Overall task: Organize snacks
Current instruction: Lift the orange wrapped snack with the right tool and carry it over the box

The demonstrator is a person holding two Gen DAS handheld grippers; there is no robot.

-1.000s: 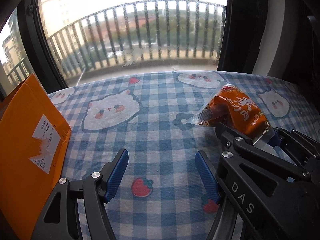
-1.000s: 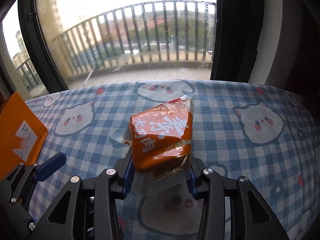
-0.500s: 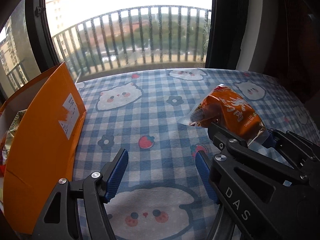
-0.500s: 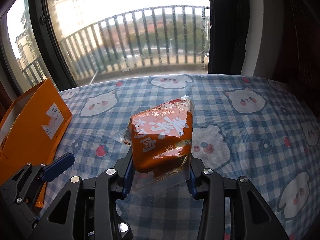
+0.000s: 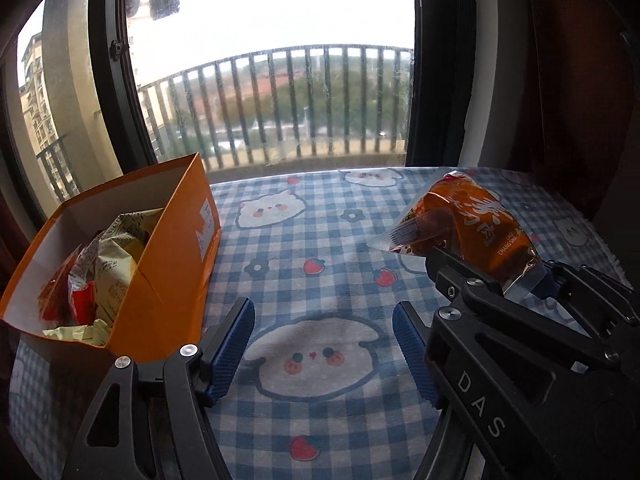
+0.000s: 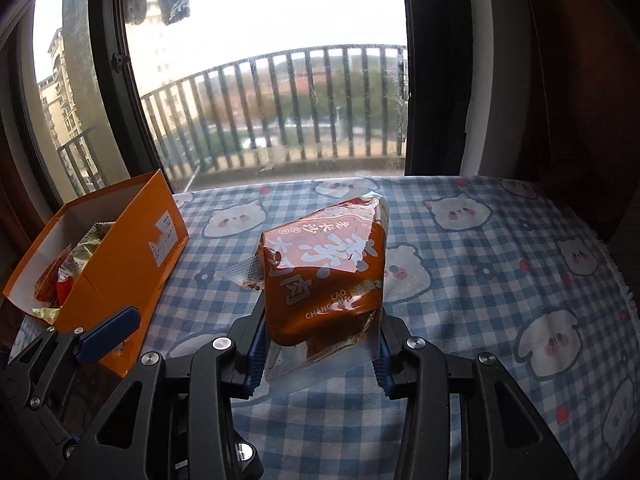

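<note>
While the person is standing at the window end of the room, this is how things are lying.

Right hand-held gripper (image 6: 318,350): it is clamping the lower clear seal of the orange snack packet (image 6: 324,276), one blue pad on each side edge, and holding it up off the cloth.

Packet's long axis: it is running away from the fingers toward the window, with the narrower sealed top pointing at the balcony railing (image 6: 280,112) and tilting a little to the right; the printed face is turning upward toward the camera.

Packet from the left wrist view: the orange snack packet (image 5: 472,228) is hanging to the right of the left tool, its clear sealed corner pointing left, toward the box.

Left hand-held gripper (image 5: 322,346): its blue fingers are standing wide apart with nothing between them, hovering over the cloth just beside the box.

Orange cardboard box (image 5: 168,264): it is sitting open-topped at the left edge of the worktop, already holding several pale yellow and red wrapped snacks (image 5: 108,264).

Worktop: a blue checked cloth (image 6: 480,264) with white animal faces and strawberries is covering it.
</note>
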